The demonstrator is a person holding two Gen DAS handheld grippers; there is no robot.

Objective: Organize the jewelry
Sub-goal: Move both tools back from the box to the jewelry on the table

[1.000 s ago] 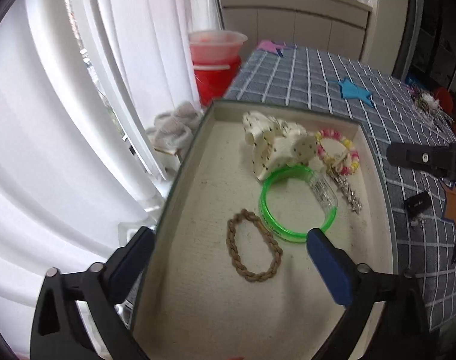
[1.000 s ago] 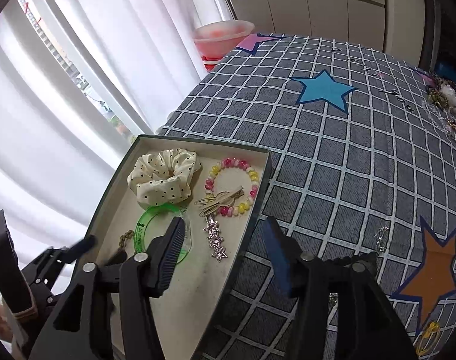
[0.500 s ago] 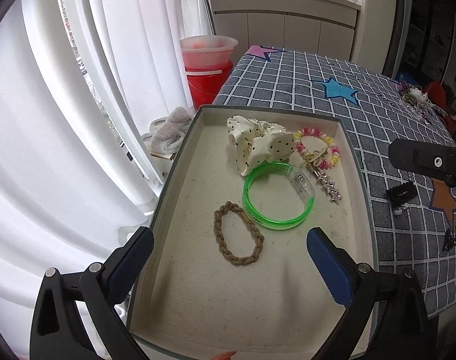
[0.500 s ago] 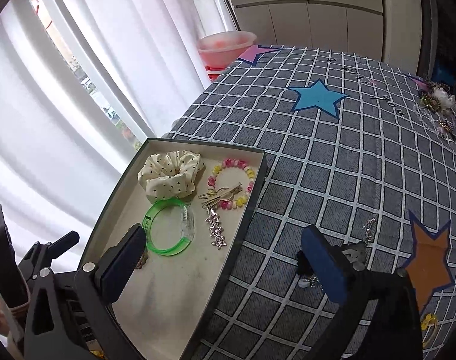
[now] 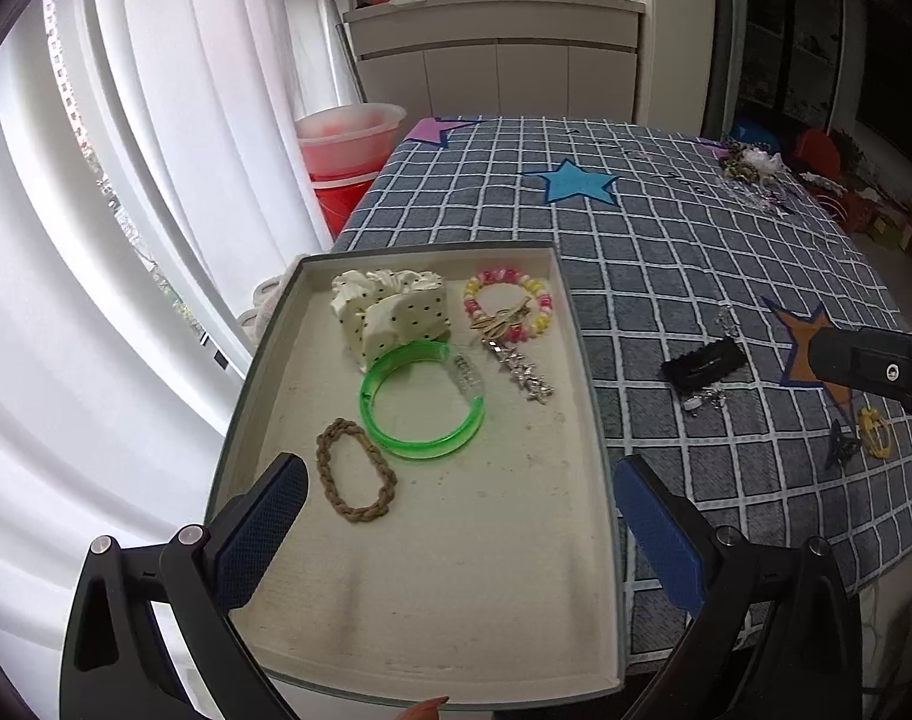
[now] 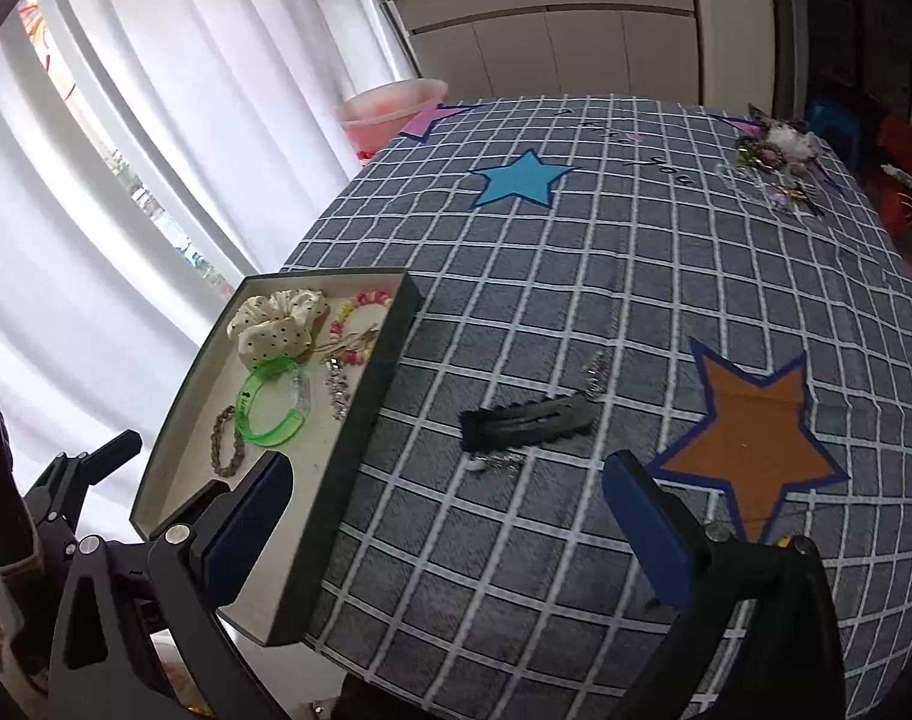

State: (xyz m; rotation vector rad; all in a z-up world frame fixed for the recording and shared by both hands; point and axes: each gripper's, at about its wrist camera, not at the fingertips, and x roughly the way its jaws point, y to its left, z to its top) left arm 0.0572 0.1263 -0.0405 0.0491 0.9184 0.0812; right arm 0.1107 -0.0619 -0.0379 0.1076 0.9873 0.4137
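Note:
A dark tray (image 5: 588, 360) with a beige lining sits at the table's left edge. In it lie a dotted white scrunchie (image 5: 390, 306), a pink and yellow bead bracelet (image 5: 510, 300), a green bangle (image 5: 423, 402), a silver star clip (image 5: 525, 375) and a brown braided band (image 5: 354, 471). A black hair clip (image 6: 528, 420) lies on the checked cloth right of the tray (image 6: 366, 396). My left gripper (image 5: 459, 519) is open and empty above the tray's near half. My right gripper (image 6: 447, 516) is open and empty, just short of the black clip.
A yellow clip (image 5: 874, 431) and a small dark claw clip (image 5: 840, 450) lie on the cloth at the right. A pile of jewelry (image 6: 774, 156) sits at the far right corner. A pink tub (image 5: 351, 138) on a red bucket stands beyond the table's left edge, by white curtains.
Both grippers have pulled back and up from the tray. The right gripper has opened wide and swung right, so the black clip now lies ahead of it.

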